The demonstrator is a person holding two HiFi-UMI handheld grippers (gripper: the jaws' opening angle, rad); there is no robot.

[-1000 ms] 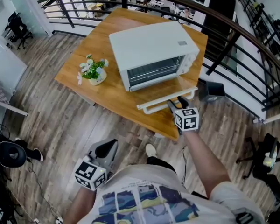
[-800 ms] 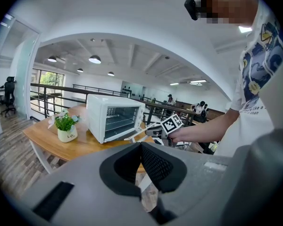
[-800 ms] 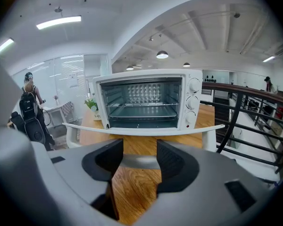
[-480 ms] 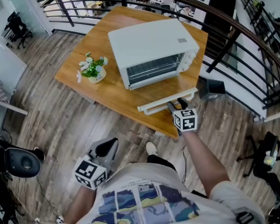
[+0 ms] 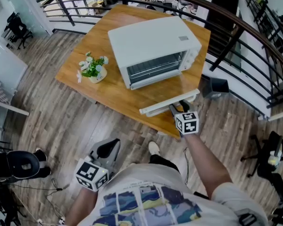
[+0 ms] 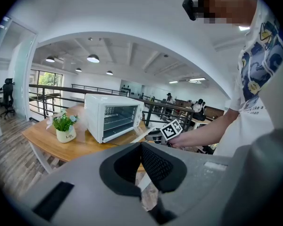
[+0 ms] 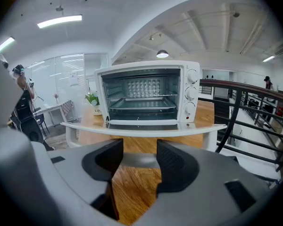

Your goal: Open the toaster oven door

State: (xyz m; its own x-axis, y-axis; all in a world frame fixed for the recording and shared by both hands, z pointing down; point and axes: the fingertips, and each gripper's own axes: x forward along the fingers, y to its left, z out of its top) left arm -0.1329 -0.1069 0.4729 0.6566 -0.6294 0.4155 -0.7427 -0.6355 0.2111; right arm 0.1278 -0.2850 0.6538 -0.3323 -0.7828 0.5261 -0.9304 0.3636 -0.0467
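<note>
Toaster oven door (image 5: 172, 92) is flopped down flat, and its white handle bar (image 5: 153, 107) sits just past the tips of the right claw (image 5: 178, 106). That claw is spread partway and gripping nothing, with only the wooden worktop (image 5: 113, 93) showing in the gap. Left claw (image 5: 106, 150) is pinched together on nothing, low by the person's shirt and well short of the toaster oven (image 5: 153, 44), with a small potted plant (image 5: 92, 69) off ahead-left of the right claw.
</note>
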